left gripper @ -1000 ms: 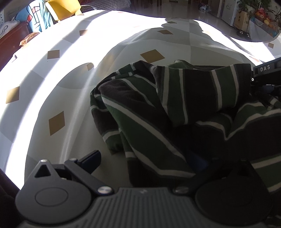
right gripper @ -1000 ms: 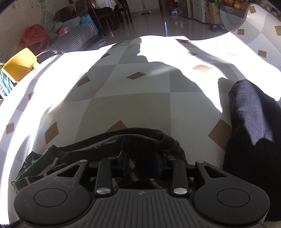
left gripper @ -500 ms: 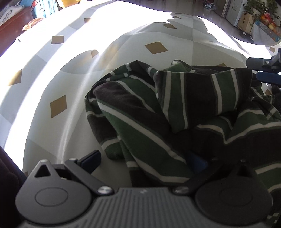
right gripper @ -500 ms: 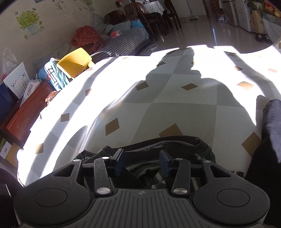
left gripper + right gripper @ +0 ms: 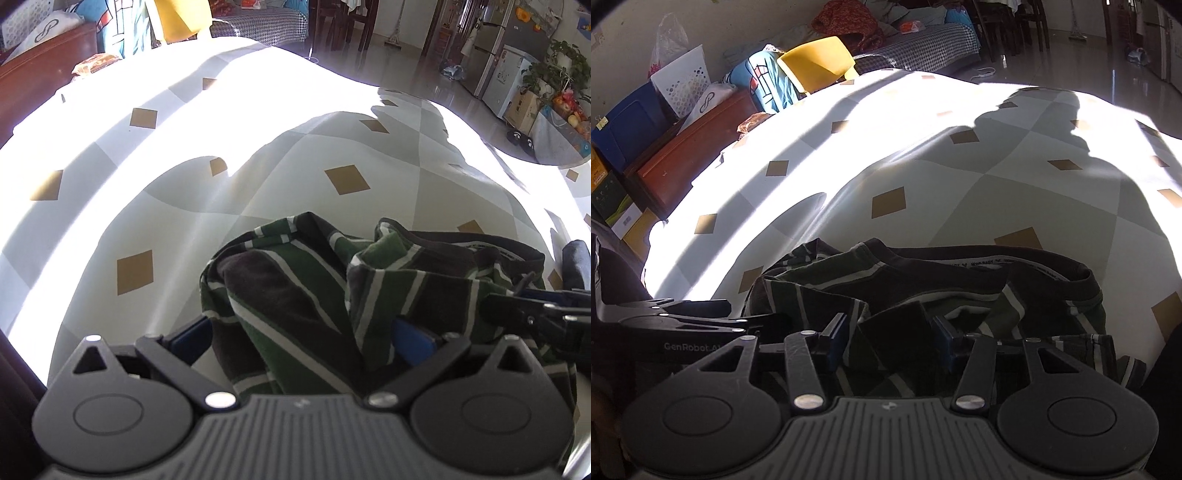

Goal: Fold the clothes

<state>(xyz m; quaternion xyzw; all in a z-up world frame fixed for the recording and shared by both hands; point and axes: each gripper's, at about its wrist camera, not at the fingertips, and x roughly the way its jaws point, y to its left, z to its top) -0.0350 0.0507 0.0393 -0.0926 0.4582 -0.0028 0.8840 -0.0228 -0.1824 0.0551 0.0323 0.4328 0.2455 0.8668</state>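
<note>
A dark garment with green and white stripes [image 5: 295,295] lies crumpled on the table, its black waistband [image 5: 1015,264] at the far side. My left gripper [image 5: 301,338] stands wide open over its near edge. Cloth is bunched between the jaws and drapes against the right pad [image 5: 410,339], while the left pad [image 5: 192,336] is bare. My right gripper [image 5: 890,334] is partly open with a dark fold of the garment [image 5: 894,332] standing between its pads, a thin gap on the left side. Each gripper shows in the other's view: right gripper [image 5: 535,314], left gripper [image 5: 701,321].
The table [image 5: 184,221] wears a white and grey checked cloth with tan diamonds, half in bright sun. A dark blue garment [image 5: 574,266] lies at its right edge. A brown cabinet [image 5: 694,147], boxes, a yellow chair [image 5: 816,62] and a sofa stand beyond the far side.
The right gripper's jaws have widened around the fold they pinched. Both views have lifted and rolled, so the garment sits lower in the left view. The right gripper has come closer beside the left.
</note>
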